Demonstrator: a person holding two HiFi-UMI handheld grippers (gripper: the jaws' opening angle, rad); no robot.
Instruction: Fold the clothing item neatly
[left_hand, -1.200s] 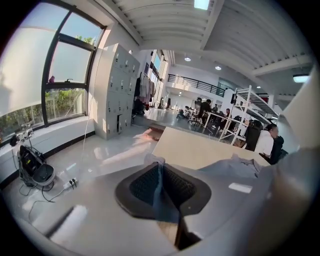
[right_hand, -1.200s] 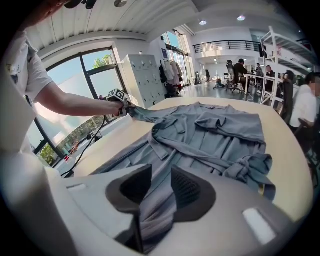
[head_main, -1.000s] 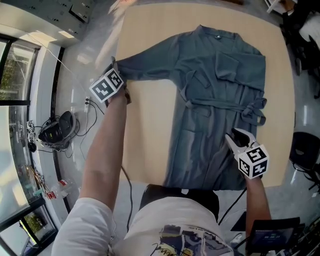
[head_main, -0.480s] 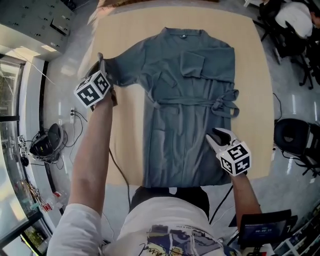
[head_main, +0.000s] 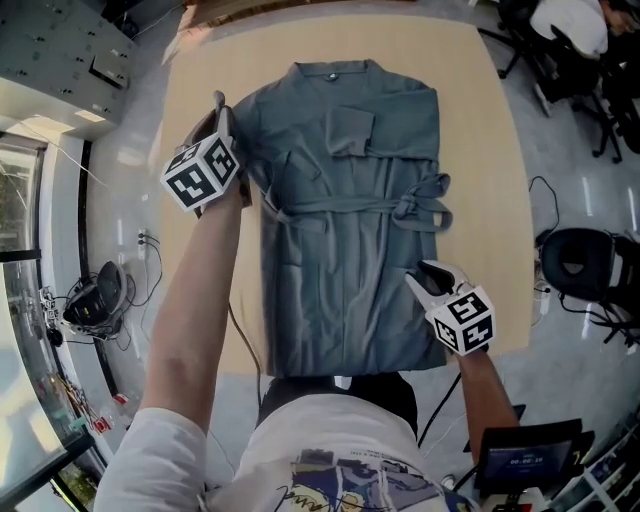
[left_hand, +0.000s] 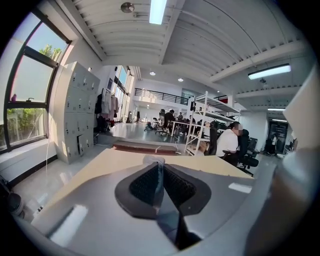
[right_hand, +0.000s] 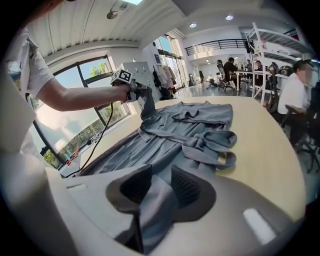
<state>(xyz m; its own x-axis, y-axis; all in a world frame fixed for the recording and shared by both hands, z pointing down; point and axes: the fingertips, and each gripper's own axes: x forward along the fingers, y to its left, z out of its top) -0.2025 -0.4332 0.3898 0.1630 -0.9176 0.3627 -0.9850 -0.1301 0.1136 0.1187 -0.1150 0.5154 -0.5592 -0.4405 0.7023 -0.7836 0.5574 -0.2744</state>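
Note:
A blue-grey robe (head_main: 345, 230) lies lengthwise on the beige table (head_main: 480, 120), collar at the far end, its belt (head_main: 420, 208) knotted at the right. My left gripper (head_main: 220, 115) is at the robe's upper left, shut on the left sleeve (head_main: 252, 150), which is drawn in against the body. In the left gripper view (left_hand: 159, 175) a thin fold of cloth is pinched between the pads. My right gripper (head_main: 425, 278) is at the robe's lower right edge, shut on a thicker fold (right_hand: 157, 197). In the right gripper view the robe (right_hand: 185, 127) stretches ahead towards the left gripper (right_hand: 137, 95).
The table's near edge is at my waist. A black office chair (head_main: 575, 270) stands on the floor to the right, cables and gear (head_main: 100, 290) to the left. Grey lockers (left_hand: 80, 110), shelving (left_hand: 205, 120) and seated people are beyond the table.
My left gripper has carried the sleeve rightwards, from stretched out to the side to against the robe's body. The right gripper keeps its hold at the lower right edge.

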